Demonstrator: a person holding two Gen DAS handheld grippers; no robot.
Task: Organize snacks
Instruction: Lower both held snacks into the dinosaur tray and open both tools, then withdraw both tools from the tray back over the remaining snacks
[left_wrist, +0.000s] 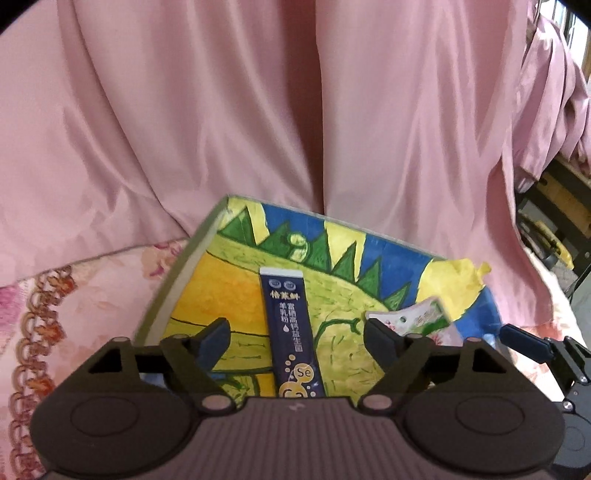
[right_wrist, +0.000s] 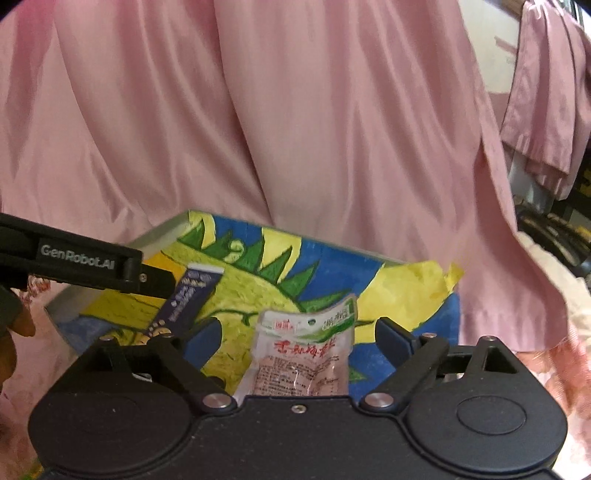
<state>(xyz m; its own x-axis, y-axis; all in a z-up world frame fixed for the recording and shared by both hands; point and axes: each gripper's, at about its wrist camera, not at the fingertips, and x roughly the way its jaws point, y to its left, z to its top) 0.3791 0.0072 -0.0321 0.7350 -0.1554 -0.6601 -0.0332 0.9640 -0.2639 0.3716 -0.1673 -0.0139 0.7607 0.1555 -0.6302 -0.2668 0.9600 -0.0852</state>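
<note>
Snack packets (right_wrist: 301, 354) lie on painted box (right_wrist: 406, 332), both tongs (left_wrist: 295, 336) agape.

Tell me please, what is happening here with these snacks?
A person holds two grippers over a painted box standing before a pink curtain. Both the left gripper and the right gripper stand open and hold nothing. A dark blue stick packet lies in the box between the left fingers, and a clear snack pouch lies between the right ones.
</note>
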